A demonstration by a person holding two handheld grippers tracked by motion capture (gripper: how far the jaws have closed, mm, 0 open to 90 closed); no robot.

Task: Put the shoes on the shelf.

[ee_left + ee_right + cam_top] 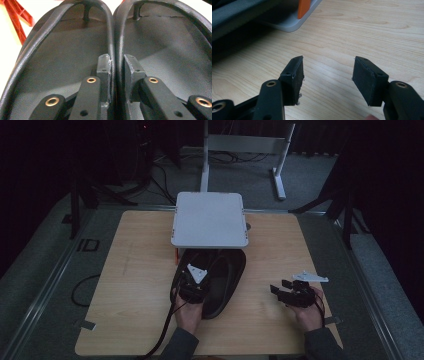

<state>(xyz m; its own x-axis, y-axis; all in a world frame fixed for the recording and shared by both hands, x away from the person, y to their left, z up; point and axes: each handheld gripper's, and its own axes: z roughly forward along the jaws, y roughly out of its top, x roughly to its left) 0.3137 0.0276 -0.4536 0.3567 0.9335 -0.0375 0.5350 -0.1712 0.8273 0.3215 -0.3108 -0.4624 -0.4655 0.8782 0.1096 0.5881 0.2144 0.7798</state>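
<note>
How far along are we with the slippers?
Done: the left gripper has pinched both slippers' inner rims together, toes under the white shelf. In hand: that grip. Left: probably moving the pair; the right gripper waits open over bare table.

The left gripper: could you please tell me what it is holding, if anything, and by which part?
The left gripper is shut on a pair of black shoes, pinching their two adjoining inner rims together. The right gripper holds nothing.
</note>
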